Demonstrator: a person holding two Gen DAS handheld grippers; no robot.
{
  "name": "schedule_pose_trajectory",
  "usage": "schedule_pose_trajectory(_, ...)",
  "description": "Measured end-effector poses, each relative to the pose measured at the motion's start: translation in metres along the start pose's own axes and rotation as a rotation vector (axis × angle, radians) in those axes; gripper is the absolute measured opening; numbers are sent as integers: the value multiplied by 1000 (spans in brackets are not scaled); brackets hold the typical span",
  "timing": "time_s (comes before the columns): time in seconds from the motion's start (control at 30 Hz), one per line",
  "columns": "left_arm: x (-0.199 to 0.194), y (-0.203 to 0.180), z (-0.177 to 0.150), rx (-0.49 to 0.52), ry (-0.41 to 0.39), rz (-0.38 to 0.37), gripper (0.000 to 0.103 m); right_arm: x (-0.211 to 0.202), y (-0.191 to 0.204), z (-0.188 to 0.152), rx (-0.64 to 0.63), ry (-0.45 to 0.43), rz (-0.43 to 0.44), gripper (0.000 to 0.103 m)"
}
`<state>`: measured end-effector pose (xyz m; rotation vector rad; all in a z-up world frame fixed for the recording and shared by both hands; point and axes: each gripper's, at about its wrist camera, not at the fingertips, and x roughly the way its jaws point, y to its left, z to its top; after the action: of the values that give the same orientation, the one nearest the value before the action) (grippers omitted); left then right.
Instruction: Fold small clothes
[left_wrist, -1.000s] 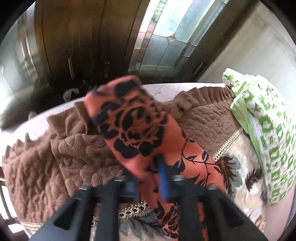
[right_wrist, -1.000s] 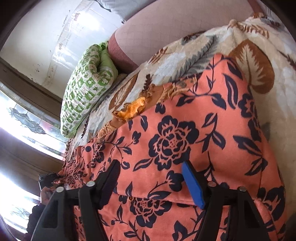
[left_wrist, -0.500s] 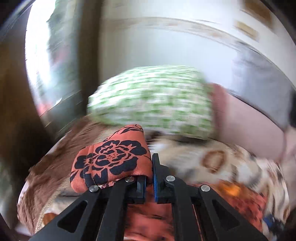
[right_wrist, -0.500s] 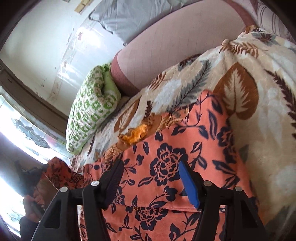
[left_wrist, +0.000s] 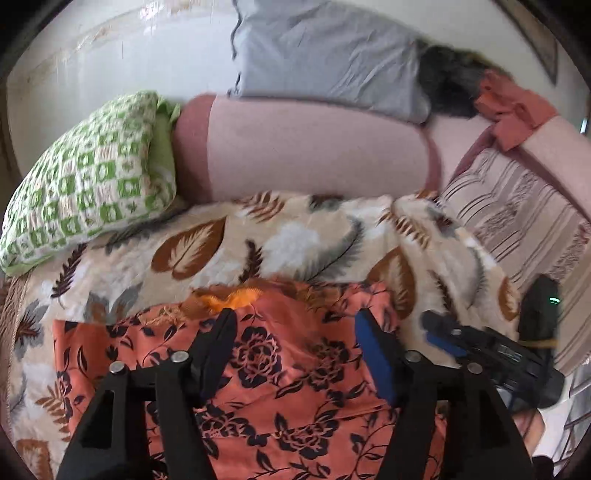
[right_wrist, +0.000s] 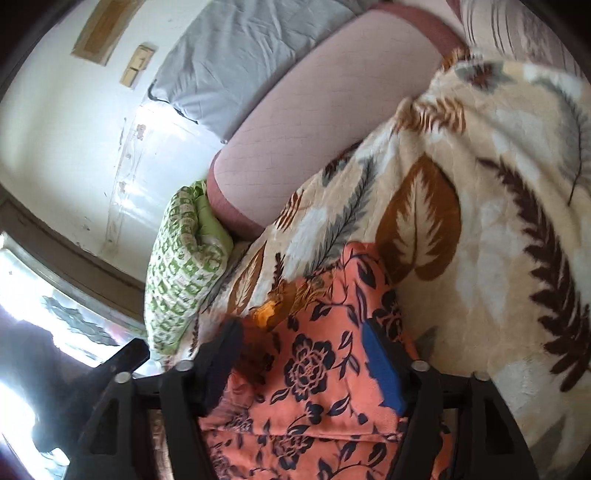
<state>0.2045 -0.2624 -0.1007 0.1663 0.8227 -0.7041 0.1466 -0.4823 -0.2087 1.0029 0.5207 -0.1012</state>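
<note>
Orange cloth with dark flowers, the small garment (left_wrist: 288, 373), lies on the leaf-print blanket (left_wrist: 303, 240) spread over the bed, one layer laid over another so a soft fold ridge runs across its near part. From the left wrist view, left gripper (left_wrist: 295, 350) hangs just above the garment's middle, jaws well apart, nothing between them. At about 3 o'clock from it sits the right gripper (left_wrist: 443, 338), low at the garment's right edge. From the right wrist view that gripper (right_wrist: 306, 362) also has its jaws spread wide, cloth under them but not pinched (neither tool grips anything, as far as I can see). Orange-yellow trim (right_wrist: 267, 314) peeks out at the far edge, around 12 o'clock. Green checked pillow (left_wrist: 85, 181) at 10 o'clock, pink bolster (left_wrist: 317, 147) and grey pillow (left_wrist: 325, 55) behind. Judgement: one fold looks laid; the next wants an edge picked up cleanly. To do it well, each tool should drop onto a free edge at matching spots, close on the top layers only and not the blanket pile, lift together, carry across level, and set down with edges aligned. Thin fabric will likely slip or bunch if one side leads.
</note>
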Motion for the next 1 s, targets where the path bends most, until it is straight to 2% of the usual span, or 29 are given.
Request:
schedule_pose_trajectory(0.03, -9, 8, -2, -18, -35, -7, 80, 2, -1, 0, 11, 15, 10, 74)
schedule_pose_trajectory(0.1, -27, 31, -9, -62, -96, 12, 83, 7, 1, -1, 10, 32, 25, 74)
schedule_pose_trajectory(0.17, -28, 59, -13, -113, -111, 103, 84, 13, 6, -6, -6, 54, 24, 74)
schedule_pose_trajectory(0.23, -26, 93, -29, -149, -91, 275, 84, 21, 10, -11, -19, 89, 28, 74)
schedule_pose_trajectory(0.27, -23, 110, -38, -178, -73, 337, 84, 27, 12, -14, -30, 103, 28, 74)
schedule_pose_trajectory(0.4, -26, 177, -80, -372, -49, 466, 84, 53, 15, -21, -45, 155, 54, 74)
schedule_pose_trajectory(0.43, -27, 198, -93, -445, -42, 524, 84, 61, 14, -22, -36, 171, 62, 74)
schedule_pose_trajectory(0.53, -29, 236, -119, -545, -39, 639, 84, 83, 11, -26, -22, 194, 60, 74)
schedule_pose_trajectory(0.73, -17, 295, -149, -755, 13, 706, 84, 126, 12, -32, -60, 237, -10, 73)
schedule_pose_trajectory(0.87, -8, 301, -151, -784, 39, 711, 84, 142, 22, -35, -112, 230, -25, 72)
schedule_pose_trajectory(0.9, -4, 299, -149, -771, 47, 717, 84, 143, 24, -36, -127, 231, -25, 62)
schedule_pose_trajectory(0.93, 0, 296, -148, -751, 60, 723, 84, 146, 28, -39, -147, 242, -19, 34)
schedule_pose_trajectory(0.97, 4, 293, -145, -737, 72, 728, 84, 149, 31, -41, -164, 258, -23, 17)
schedule_pose_trajectory(1.0, 8, 290, -143, -721, 86, 734, 84, 151, 33, -43, -177, 274, -30, 15)
